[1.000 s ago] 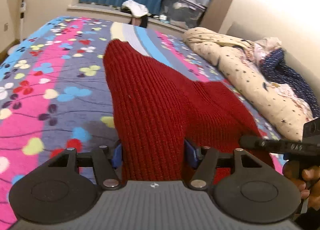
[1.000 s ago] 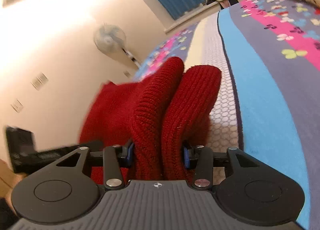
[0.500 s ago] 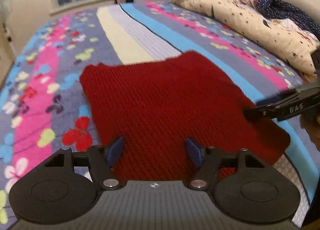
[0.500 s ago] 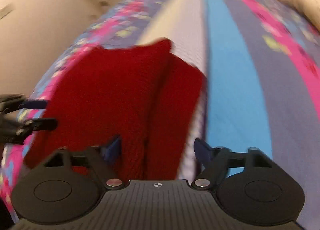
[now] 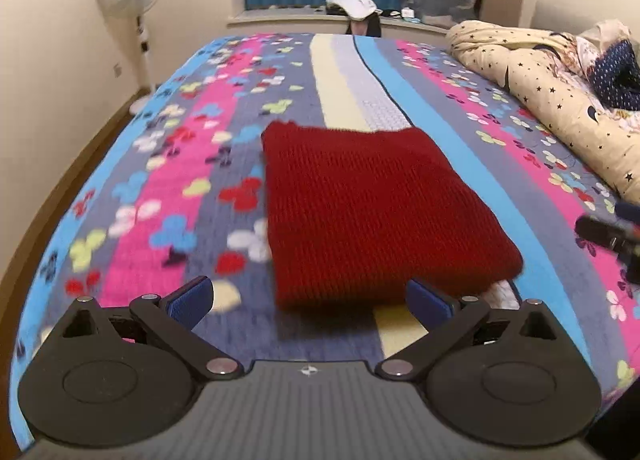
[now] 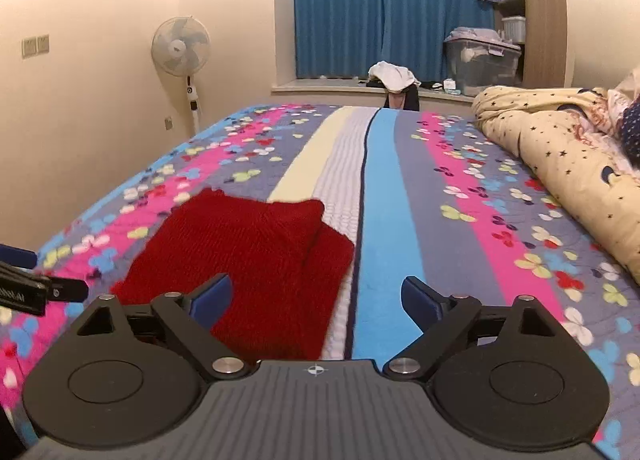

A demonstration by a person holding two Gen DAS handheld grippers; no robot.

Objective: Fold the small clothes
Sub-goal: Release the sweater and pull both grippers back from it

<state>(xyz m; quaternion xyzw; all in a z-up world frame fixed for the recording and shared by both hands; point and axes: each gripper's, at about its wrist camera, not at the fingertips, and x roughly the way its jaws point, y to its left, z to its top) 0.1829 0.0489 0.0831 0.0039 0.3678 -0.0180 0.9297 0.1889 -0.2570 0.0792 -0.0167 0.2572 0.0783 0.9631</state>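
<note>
A red knit garment (image 5: 372, 208) lies folded flat on the striped flowered bedspread (image 5: 168, 188). My left gripper (image 5: 308, 296) hangs just short of its near edge. Its jaws are opening wide and its blue pads (image 5: 190, 298) touch nothing. In the right wrist view the same garment (image 6: 248, 260) lies ahead and to the left, a second layer showing at its right side. My right gripper (image 6: 316, 296) is over the bedspread's blue stripe, its jaws opening with nothing between them. Each gripper shows at the edge of the other's view: the right gripper (image 5: 608, 236) and the left gripper (image 6: 40, 292).
A rolled cream duvet with stars (image 5: 540, 100) lies along the bed's right side, with a dark blue dotted cloth (image 5: 616, 76) on it. A standing fan (image 6: 182, 48) is by the left wall. Clothes (image 6: 394, 78) and a plastic box (image 6: 482, 66) sit on the window ledge.
Both grippers have let go of the red garment, opened wide and drawn back and up. The garment, held up draped a second ago, now lies folded on the bed.
</note>
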